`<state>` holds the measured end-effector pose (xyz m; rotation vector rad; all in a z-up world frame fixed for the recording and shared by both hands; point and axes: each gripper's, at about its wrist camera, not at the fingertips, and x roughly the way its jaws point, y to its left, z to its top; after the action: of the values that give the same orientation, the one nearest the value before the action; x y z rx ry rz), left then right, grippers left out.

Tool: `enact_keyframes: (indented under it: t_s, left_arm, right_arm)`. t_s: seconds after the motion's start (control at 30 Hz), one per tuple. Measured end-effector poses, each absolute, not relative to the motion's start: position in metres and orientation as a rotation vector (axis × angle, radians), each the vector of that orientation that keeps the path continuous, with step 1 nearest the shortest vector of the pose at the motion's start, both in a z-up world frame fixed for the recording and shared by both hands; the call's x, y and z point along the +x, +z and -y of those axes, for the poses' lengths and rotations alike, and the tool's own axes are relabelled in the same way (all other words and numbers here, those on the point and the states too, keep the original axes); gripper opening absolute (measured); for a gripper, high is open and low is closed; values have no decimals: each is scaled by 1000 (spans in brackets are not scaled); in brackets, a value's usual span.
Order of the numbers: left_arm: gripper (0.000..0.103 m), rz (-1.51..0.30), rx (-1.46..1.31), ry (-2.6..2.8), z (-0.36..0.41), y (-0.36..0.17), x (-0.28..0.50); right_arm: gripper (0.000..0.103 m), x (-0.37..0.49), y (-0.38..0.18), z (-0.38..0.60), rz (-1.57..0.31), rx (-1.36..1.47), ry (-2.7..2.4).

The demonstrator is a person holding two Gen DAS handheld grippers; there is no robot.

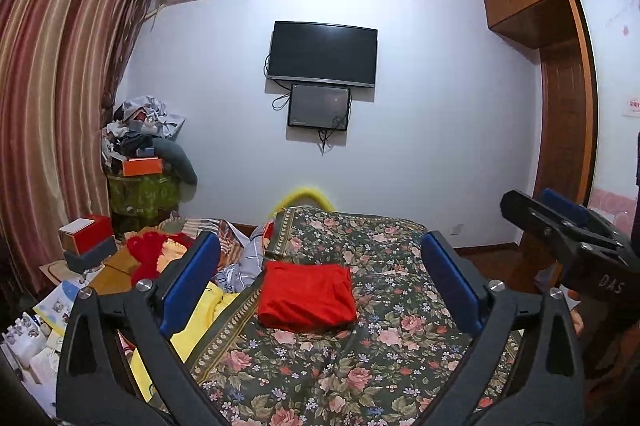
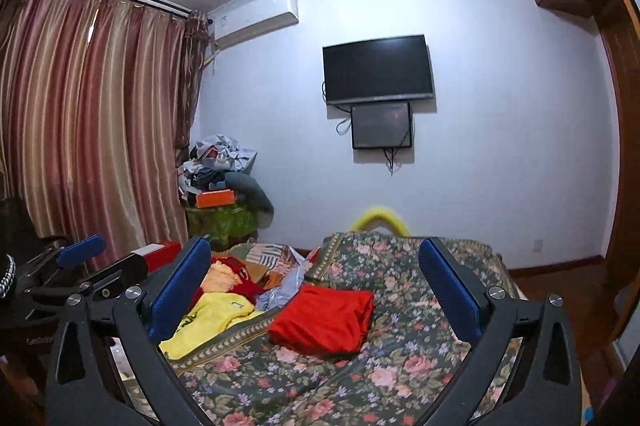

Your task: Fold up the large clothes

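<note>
A red garment (image 1: 307, 295) lies folded into a neat rectangle on the floral bedspread (image 1: 384, 354); it also shows in the right wrist view (image 2: 326, 318). My left gripper (image 1: 320, 282) is open and empty, held above the bed with the folded garment between its blue pads. My right gripper (image 2: 316, 290) is open and empty too, raised above the bed; it shows at the right edge of the left wrist view (image 1: 560, 222). A yellow garment (image 2: 212, 322) and other loose clothes (image 2: 256, 274) lie in a heap left of the red one.
A bedside table (image 1: 92, 266) with boxes stands at the left, by striped curtains (image 1: 52, 98). A cluttered stack (image 1: 144, 162) fills the far corner. A TV (image 1: 322, 54) hangs on the far wall. A wooden wardrobe (image 1: 560, 74) stands at the right.
</note>
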<state>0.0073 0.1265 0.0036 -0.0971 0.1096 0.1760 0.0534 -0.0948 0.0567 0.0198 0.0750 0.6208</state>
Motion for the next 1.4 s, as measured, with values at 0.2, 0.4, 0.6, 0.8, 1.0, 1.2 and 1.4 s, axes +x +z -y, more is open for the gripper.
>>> enact_keyframes:
  t_s: [0.2, 0.4, 0.6, 0.8, 1.0, 1.2, 1.4]
  left_arm:
    - [102, -115, -92, 178, -124, 1, 7]
    - [102, -126, -99, 180, -123, -1, 8]
    - [102, -138, -95, 188, -122, -3, 10]
    - [102, -160, -94, 190, -121, -7, 16]
    - [102, -174, -98, 206, -122, -9, 18]
    - [102, -198, -103, 205, -123, -12, 22]
    - [102, -210, -110, 187, -122, -14, 25]
  right_arm:
    - [103, 48, 54, 100, -79, 21, 618]
    - [103, 46, 49, 102, -93, 29, 624]
    - [103, 45, 46, 104, -102, 32, 623]
    - [103, 42, 47, 105, -103, 28, 619]
    - [103, 42, 48, 107, -118, 38, 627]
    - [103, 43, 48, 109, -124, 42, 630]
    - [103, 42, 48, 109, -125, 42, 624]
